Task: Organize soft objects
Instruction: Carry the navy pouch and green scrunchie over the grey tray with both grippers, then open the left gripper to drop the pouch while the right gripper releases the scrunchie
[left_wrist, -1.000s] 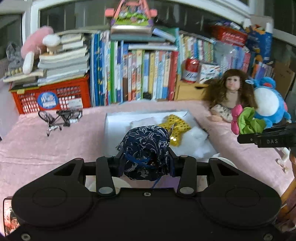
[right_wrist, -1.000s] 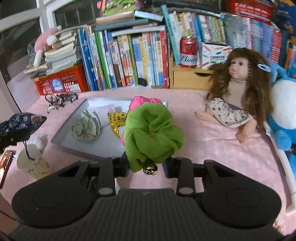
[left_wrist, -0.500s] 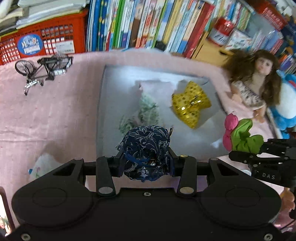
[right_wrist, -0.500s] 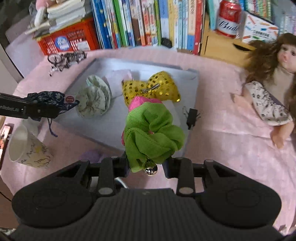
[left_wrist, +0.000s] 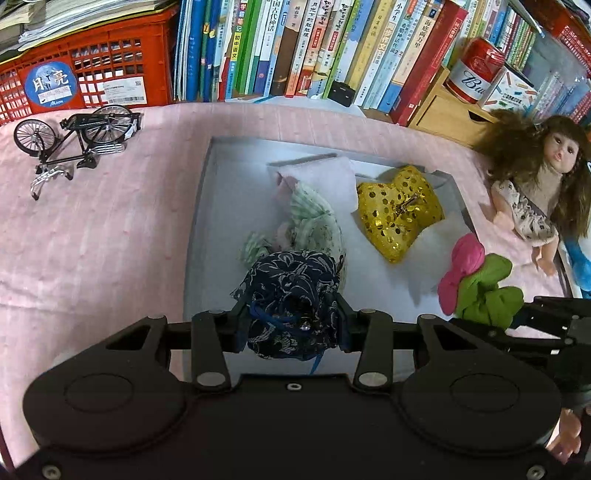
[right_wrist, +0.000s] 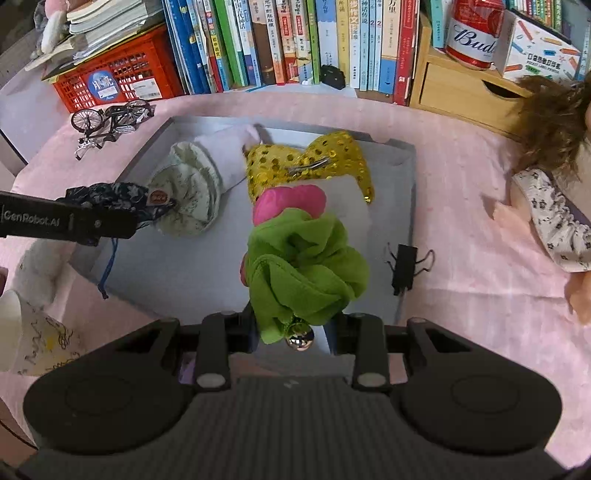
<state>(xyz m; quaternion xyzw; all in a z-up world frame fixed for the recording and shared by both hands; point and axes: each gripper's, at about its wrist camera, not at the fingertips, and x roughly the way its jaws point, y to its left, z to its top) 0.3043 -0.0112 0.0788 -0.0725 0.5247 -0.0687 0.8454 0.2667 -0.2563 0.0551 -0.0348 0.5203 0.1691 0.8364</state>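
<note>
My left gripper (left_wrist: 291, 314) is shut on a dark blue floral pouch (left_wrist: 291, 291) and holds it over the near left part of a grey tray (left_wrist: 221, 206). My right gripper (right_wrist: 295, 317) is shut on a green and pink cloth flower (right_wrist: 306, 258) with a small bell, over the tray's near middle (right_wrist: 166, 266). In the tray lie a pale green patterned pouch (left_wrist: 314, 225), a gold sequin bow (left_wrist: 399, 210) and white cloth pads (left_wrist: 321, 173). The left gripper with its pouch also shows in the right wrist view (right_wrist: 110, 206).
A doll (left_wrist: 535, 184) lies right of the tray on the pink cloth. A toy bicycle (left_wrist: 74, 136), a red crate (left_wrist: 85, 74) and a row of books (left_wrist: 314, 48) stand behind. A black binder clip (right_wrist: 404, 267) sits at the tray's right edge. A paper cup (right_wrist: 26, 336) is near left.
Both grippers have moved forward and tilted down over the tray, still holding their objects. The tray and its contents now fill more of both views.
</note>
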